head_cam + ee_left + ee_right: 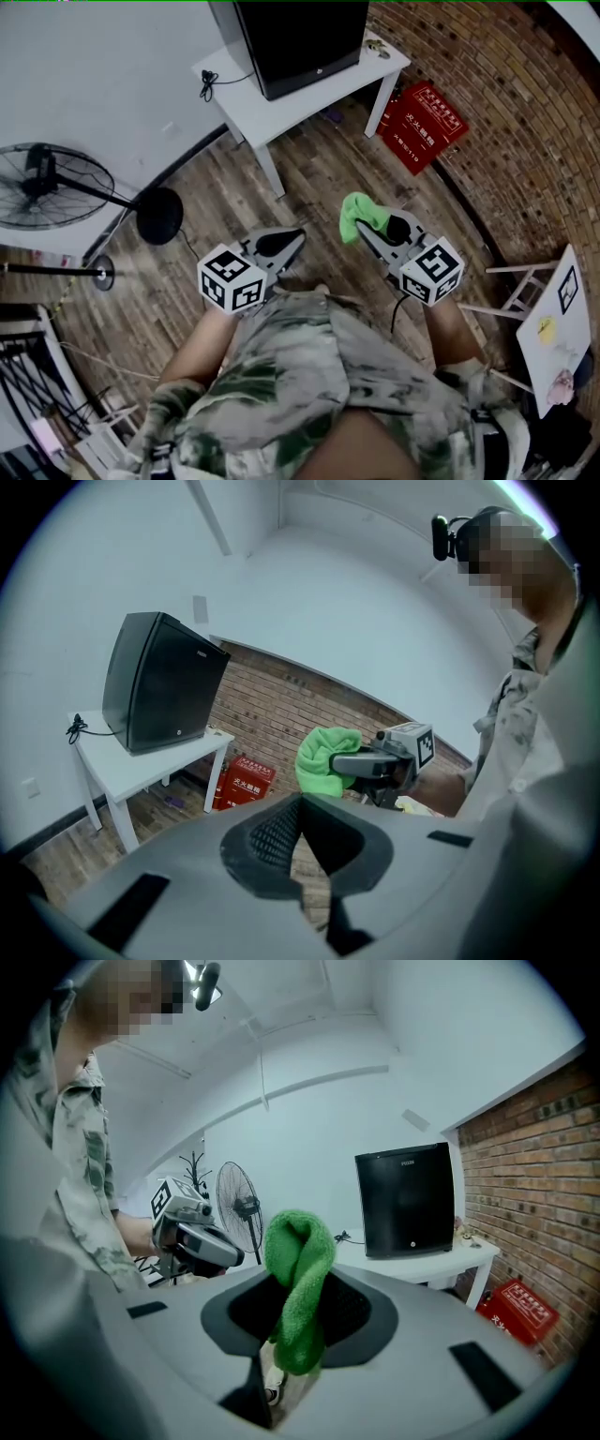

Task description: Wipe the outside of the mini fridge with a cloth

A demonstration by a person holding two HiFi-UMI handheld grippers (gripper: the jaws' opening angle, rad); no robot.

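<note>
Gripping green cloth (356, 208) in R gripper (366, 230); L gripper (298, 236) jaws together, empty; fan (49, 186), table (251, 105) nearby.

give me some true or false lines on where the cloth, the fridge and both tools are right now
1. The right tool grips the green cloth. True.
2. The cloth touches the mini fridge. False: it is held in the air, apart from the fridge, which stands on the white table.
3. The left tool holds a second cloth. False: its jaws are together on nothing.
4. A red box sits by the brick wall. True.
</note>
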